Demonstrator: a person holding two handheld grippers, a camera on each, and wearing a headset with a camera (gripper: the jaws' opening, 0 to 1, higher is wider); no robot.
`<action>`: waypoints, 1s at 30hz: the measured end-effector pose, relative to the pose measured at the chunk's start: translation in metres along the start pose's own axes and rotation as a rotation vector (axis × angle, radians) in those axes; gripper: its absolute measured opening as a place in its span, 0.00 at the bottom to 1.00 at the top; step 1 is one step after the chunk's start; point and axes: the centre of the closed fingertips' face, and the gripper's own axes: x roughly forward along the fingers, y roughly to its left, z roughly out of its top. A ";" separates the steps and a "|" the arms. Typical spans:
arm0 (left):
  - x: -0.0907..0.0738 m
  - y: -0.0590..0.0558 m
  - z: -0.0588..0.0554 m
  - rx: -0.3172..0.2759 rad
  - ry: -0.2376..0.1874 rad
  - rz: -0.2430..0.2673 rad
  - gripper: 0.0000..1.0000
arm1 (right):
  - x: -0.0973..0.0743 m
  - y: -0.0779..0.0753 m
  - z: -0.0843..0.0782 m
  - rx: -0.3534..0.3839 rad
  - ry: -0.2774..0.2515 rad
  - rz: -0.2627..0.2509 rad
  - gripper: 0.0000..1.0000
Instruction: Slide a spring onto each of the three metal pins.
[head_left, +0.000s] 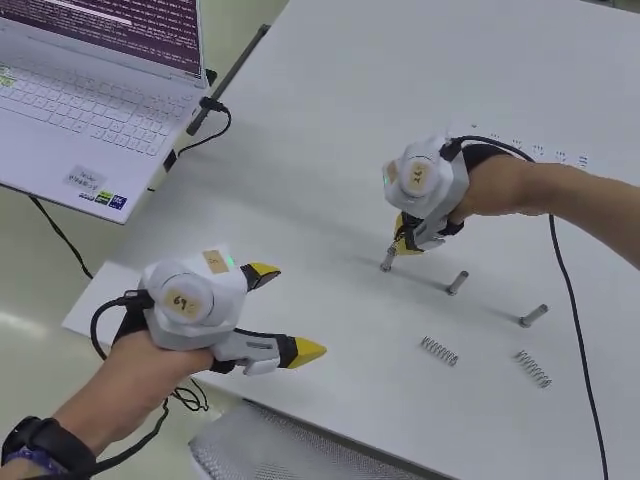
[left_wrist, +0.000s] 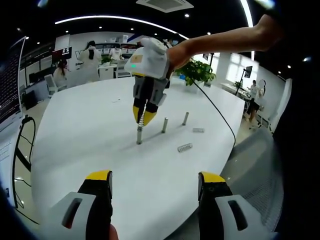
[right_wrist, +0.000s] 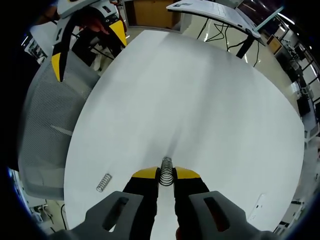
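— Nearest the person, by the table's (head_left: 330, 120) near edge, the left gripper (head_left: 288, 310) is seen with its jaws spread wide and nothing between them. Is it placed to help?

— Hardly. It is well apart from the pins, so the right gripper (head_left: 405, 245) is much the nearer of the two. Just beyond the left gripper, one loose spring (head_left: 438, 351) and a second loose spring (head_left: 532, 368) are laid flat on the table, on the near side of the row of pins.

— And the spring in hand?

— The held spring (right_wrist: 166, 172) is pinched between the right gripper's closed jaws. Its long axis is upright and its free end is pointed down at the first pin (head_left: 388, 262), directly beneath. In the left gripper view, spring and pin are seen in one line, the lowest coil at the pin's tip. Whether the tip has entered the coil cannot be told.

— Which way, then, is the move to be made?

— Straight down along that shared axis, it is judged. The pin is stood upright, top towards the gripper, so a tilted spring would likely be caught on the tip.

— And farther off?

— The second pin (head_left: 457, 283) and third pin (head_left: 533, 316) are stood upright and bare, in a row running off to the right; neither has been fitted yet.
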 end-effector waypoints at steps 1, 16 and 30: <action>0.000 0.000 0.000 -0.001 -0.001 0.001 0.66 | 0.001 0.000 0.000 -0.002 0.001 0.001 0.09; 0.000 0.002 -0.001 -0.006 0.002 0.002 0.66 | 0.011 0.003 -0.001 -0.019 0.024 0.026 0.09; -0.001 0.002 -0.003 -0.011 0.006 0.002 0.65 | 0.027 0.005 -0.002 -0.034 0.043 0.055 0.09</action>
